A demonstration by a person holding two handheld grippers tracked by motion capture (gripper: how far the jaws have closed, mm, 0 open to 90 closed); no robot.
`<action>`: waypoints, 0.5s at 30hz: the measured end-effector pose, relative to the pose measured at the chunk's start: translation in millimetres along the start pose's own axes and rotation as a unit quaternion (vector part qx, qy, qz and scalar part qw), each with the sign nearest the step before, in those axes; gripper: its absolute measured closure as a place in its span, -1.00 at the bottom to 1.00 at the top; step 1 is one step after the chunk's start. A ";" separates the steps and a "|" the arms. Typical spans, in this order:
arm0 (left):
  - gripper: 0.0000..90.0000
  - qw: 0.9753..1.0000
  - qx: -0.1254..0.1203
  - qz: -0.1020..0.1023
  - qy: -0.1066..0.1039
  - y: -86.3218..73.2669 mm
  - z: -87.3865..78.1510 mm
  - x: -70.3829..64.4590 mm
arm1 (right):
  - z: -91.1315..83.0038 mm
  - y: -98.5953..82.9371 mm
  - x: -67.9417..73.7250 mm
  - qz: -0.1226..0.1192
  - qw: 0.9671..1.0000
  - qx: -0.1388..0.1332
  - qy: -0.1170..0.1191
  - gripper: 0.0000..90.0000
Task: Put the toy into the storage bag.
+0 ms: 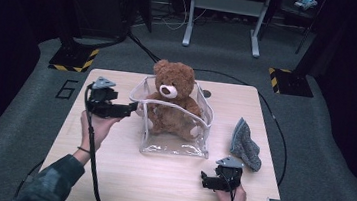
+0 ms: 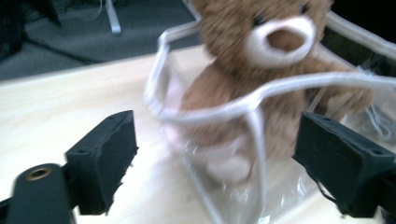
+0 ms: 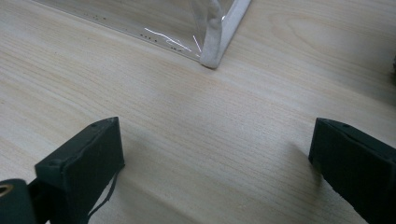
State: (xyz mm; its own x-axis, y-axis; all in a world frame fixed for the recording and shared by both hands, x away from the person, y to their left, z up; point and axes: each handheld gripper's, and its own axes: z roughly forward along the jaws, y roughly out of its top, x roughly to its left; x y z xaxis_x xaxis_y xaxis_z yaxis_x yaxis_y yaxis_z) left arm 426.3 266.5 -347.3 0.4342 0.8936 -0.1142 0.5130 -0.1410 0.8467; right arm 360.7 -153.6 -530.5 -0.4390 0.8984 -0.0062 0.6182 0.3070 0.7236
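Your right claw (image 1: 204, 179) rests spread and empty on the tabletop (image 1: 124, 170); your left claw (image 1: 134, 109), also spread, faces the bag (image 1: 174, 148) holding the bear (image 1: 170, 99). Pinch the rim squarely, avoiding fur.
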 end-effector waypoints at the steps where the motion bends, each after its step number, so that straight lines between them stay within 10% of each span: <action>1: -0.73 1.000 0.003 -0.001 -0.001 -6.3 -4.0 5.3 | -0.1 -0.1 0.2 0.000 1.000 0.000 -0.001 -0.95; 15: -0.74 0.998 0.051 -0.021 0.006 -93.5 -8.2 41.5 | 0.3 0.2 1.5 0.006 1.000 -0.001 0.000 -0.96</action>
State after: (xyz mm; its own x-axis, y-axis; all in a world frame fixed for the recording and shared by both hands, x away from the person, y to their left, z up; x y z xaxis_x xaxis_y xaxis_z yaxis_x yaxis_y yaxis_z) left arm 390.2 320.2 -427.0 0.4018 0.9045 -0.1425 0.6037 -0.1447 0.7840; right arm 360.4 -152.1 -530.5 -0.4318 0.9020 0.0022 0.6224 0.2962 0.7244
